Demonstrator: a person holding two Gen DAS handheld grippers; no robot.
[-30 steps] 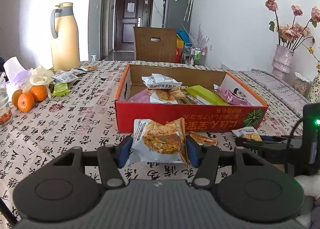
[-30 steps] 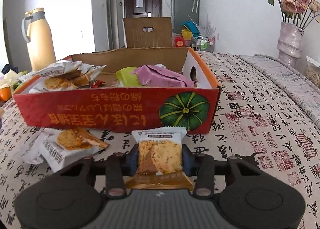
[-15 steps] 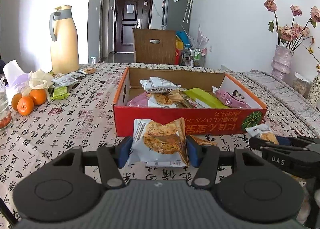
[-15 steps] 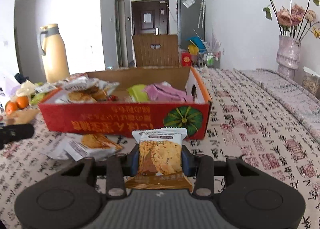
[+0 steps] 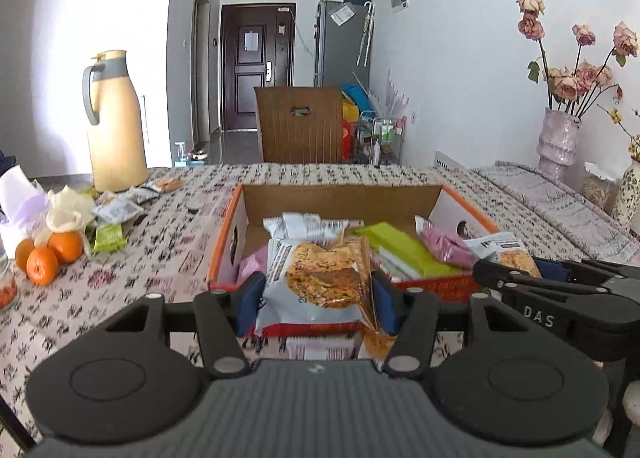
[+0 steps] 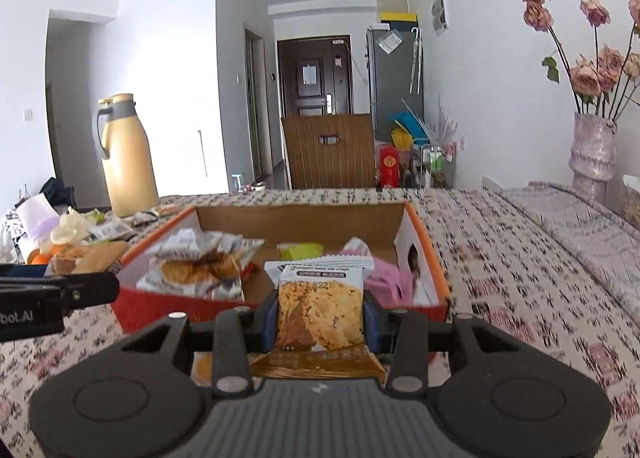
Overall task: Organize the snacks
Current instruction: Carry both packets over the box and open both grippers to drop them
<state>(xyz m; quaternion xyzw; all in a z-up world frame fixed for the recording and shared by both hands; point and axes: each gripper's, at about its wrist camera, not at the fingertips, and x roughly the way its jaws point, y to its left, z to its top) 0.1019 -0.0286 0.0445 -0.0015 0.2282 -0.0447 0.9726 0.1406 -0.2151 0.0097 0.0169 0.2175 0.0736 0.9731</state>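
I am pinching a light, crinkly, breakable cookie packet (image 5: 320, 282) in the left claw (image 5: 318, 300), another packet (image 6: 320, 310) in the right claw (image 6: 320, 318), by their sides, near the box (image 6: 424, 250).

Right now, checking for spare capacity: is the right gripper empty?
No, the right gripper is clamped on a cookie packet.

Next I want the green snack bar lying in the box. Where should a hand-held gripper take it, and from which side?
Grip the green snack bar across its narrow width, near the middle, coming from above. It lies flat on other packets, long and slim, and the box walls block a sideways approach.
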